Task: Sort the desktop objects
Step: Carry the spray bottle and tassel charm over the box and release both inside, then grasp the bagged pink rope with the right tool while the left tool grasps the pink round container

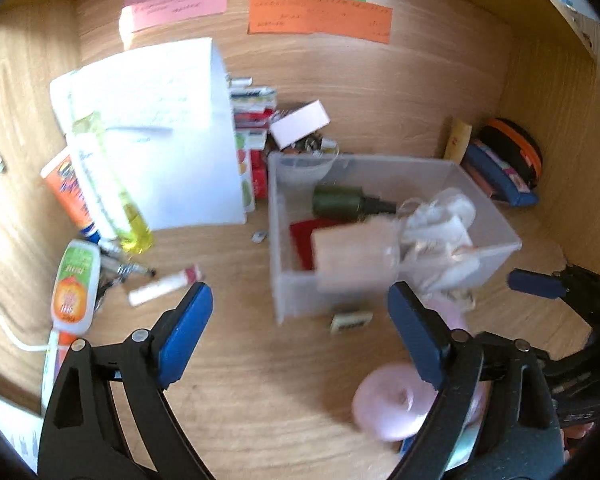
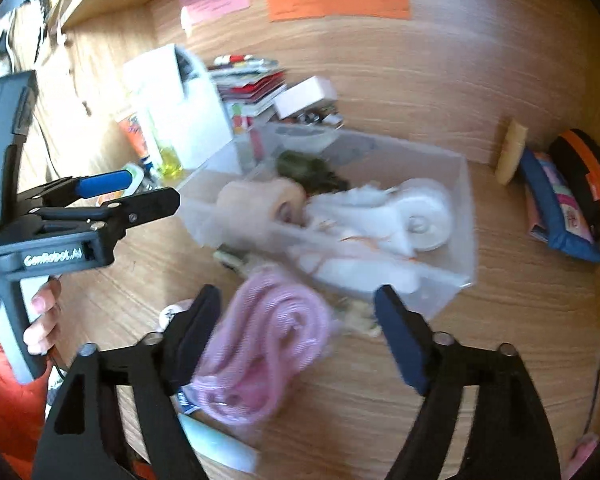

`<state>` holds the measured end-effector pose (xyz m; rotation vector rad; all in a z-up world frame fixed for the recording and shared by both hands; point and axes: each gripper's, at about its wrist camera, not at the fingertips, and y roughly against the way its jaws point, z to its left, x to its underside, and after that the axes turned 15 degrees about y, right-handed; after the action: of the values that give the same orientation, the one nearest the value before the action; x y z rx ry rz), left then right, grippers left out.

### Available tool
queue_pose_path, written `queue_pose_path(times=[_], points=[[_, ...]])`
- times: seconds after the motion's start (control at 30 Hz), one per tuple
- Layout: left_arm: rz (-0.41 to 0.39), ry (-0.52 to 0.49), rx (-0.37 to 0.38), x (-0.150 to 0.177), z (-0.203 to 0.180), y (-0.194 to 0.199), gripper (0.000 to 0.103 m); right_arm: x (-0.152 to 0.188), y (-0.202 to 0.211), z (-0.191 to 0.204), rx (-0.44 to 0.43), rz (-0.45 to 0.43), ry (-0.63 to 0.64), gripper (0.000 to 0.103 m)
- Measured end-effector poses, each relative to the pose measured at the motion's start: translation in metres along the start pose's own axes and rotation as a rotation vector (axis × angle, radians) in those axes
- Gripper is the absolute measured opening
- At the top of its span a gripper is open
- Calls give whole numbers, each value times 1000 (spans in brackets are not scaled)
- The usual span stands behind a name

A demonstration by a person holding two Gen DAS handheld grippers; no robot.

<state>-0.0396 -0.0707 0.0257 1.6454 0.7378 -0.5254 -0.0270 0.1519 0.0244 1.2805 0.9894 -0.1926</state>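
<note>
A clear plastic bin [image 1: 300, 296] [image 2: 452, 280] stands on the wooden desk. It holds a dark green bottle [image 1: 340, 202], a red card [image 1: 304, 236] and white rolls and wrappers [image 2: 424, 216]. A beige tape roll [image 1: 356, 256] [image 2: 260, 204] is blurred at the bin's near wall. My left gripper [image 1: 300, 328] is open and empty in front of the bin. My right gripper [image 2: 298, 332] is open over a pink coiled cord [image 2: 260, 352], which also shows in the left wrist view [image 1: 392, 404].
Left of the bin lie a white paper pad [image 1: 160, 136], an orange tube [image 1: 66, 192], a yellow bottle [image 1: 128, 216], a green-orange bottle [image 1: 74, 284] and a lip balm [image 1: 164, 286]. A small eraser [image 1: 350, 322] sits before the bin. A blue pouch [image 2: 556, 212] leans at back right.
</note>
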Motion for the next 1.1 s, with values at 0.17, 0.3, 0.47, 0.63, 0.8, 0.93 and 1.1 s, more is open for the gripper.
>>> queue_pose_path(times=[0.17,0.3,0.47,0.63,0.8,0.93,1.1], points=[[33,-16,-8,20,14,7,90,7,-23,17,-44,71,-27,81],[62,-57,1,39,15,12,90,24,-29,11,-46,122,-52,81],[126,-100,71,62,7,11,91,45,-23,-7,-18,162,-89,81],[166,-139,114,75,-10,3,91,48,-28,-13,-37,195,-94,81],[198,-161,106,79,-22,-12,91,39,-43,-7,-75,222,-69,81],[202,-176,90,79,-28,-22,91,38,-56,0,-56,249,-26,82],[214,-172,92,79,-32,-33,91,37,-61,11,-2,241,57,78]])
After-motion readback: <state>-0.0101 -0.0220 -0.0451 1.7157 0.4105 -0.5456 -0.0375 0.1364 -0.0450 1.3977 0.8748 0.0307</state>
